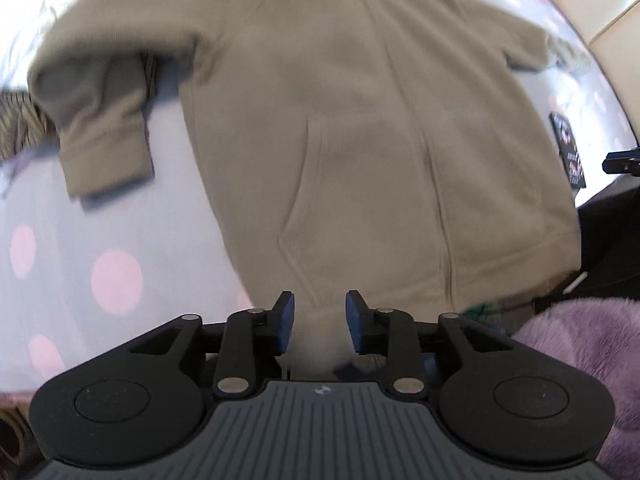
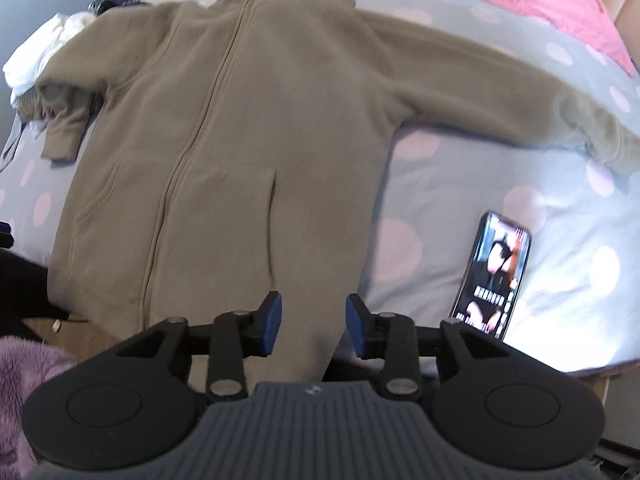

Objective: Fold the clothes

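Lying spread flat on a dotted bedsheet [image 2: 460, 184], the tan zip hoodie [image 1: 340, 128] fills the space ahead of both tongs, its hem nearest to them. The left tongs [image 1: 320, 322] have their blue pads apart, with a bit of the hem's fabric rising between them; whether a pad touches it I cannot tell. Ahead and to their left one sleeve [image 1: 96, 120] lies bent down beside the body, with striped cloth [image 1: 18, 128] further left. To their right a fuzzy purple blanket [image 1: 580, 344] sits close by. The right tongs [image 2: 313, 326] also stand apart, the lower right corner of the hoodie running down between the pads. Ahead and to their left is a white garment [image 2: 38, 54] by the shoulder. The other sleeve [image 2: 500, 92] stretches out to the right. Just right of these tongs a lit phone [image 2: 494, 276] lies on the sheet, and a pink cloth [image 2: 552, 4] lies far ahead on the right.
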`<state>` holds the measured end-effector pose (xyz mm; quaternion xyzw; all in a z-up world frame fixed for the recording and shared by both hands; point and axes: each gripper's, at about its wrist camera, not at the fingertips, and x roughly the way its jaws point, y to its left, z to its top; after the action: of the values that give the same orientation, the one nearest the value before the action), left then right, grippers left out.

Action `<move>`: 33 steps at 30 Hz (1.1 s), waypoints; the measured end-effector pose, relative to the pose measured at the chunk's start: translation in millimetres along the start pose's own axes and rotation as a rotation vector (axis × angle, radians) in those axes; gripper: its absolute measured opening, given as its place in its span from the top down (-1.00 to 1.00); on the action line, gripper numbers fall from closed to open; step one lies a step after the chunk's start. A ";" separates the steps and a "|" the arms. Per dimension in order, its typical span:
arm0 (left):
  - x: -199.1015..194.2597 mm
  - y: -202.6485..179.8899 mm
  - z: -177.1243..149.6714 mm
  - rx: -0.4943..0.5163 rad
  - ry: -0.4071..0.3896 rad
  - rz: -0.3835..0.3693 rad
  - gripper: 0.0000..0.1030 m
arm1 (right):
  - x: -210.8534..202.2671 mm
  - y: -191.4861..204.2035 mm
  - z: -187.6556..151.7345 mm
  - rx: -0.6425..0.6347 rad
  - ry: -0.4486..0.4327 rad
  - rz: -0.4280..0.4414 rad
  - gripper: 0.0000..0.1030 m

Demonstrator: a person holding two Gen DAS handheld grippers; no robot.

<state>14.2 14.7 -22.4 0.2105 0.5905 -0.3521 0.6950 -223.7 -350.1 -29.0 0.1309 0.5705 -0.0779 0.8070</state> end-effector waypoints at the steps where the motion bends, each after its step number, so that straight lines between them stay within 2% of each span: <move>1: -3.6 -0.4 4.2 0.004 -0.016 0.000 0.47 | -2.2 -0.6 -0.5 -0.005 -0.013 -0.005 0.25; 3: -10.8 1.5 15.0 -0.001 -0.058 0.010 0.40 | 1.8 -1.5 11.9 -0.013 -0.044 -0.015 0.20; 5: -15.1 8.9 30.1 -0.025 -0.105 0.031 0.18 | 5.7 -2.3 24.2 -0.022 -0.075 -0.025 0.15; 11: -19.8 44.8 75.8 -0.109 -0.233 0.118 0.09 | 23.4 -23.8 61.1 0.052 -0.146 -0.060 0.06; 13: -18.6 64.8 88.7 -0.154 -0.278 0.164 0.06 | 33.4 -28.6 72.0 0.090 -0.165 -0.043 0.04; 15: -15.0 84.8 99.8 -0.183 -0.315 0.224 0.05 | 46.7 -31.9 83.1 0.114 -0.181 -0.027 -0.06; 18: -5.5 108.3 110.4 -0.169 -0.353 0.329 0.04 | 69.1 -36.5 100.1 0.143 -0.200 -0.008 -0.10; 21: 8.8 128.0 116.0 -0.161 -0.379 0.426 -0.12 | 91.5 -50.7 118.5 0.198 -0.203 -0.027 -0.10; 23: 17.5 141.6 118.4 -0.182 -0.389 0.452 -0.14 | 103.0 -69.8 131.3 0.251 -0.215 -0.052 -0.10; 26: 29.7 160.9 118.4 -0.272 -0.422 0.424 -0.23 | 114.5 -112.3 146.1 0.394 -0.242 -0.086 -0.10; 30: 38.8 183.8 113.3 -0.444 -0.468 0.242 -0.23 | 117.8 -181.0 146.6 0.670 -0.277 -0.097 -0.10; 32: 35.9 188.8 116.0 -0.481 -0.486 0.181 -0.23 | 113.9 -211.9 139.0 0.776 -0.309 -0.125 -0.10; 33: 33.2 188.7 116.7 -0.480 -0.508 0.174 -0.23 | 110.7 -225.2 133.5 0.820 -0.326 -0.147 -0.10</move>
<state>233.7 49.3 -52.8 -0.0035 0.4445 -0.1838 0.8767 -128.1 -602.3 -118.7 0.3850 0.3654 -0.3744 0.7603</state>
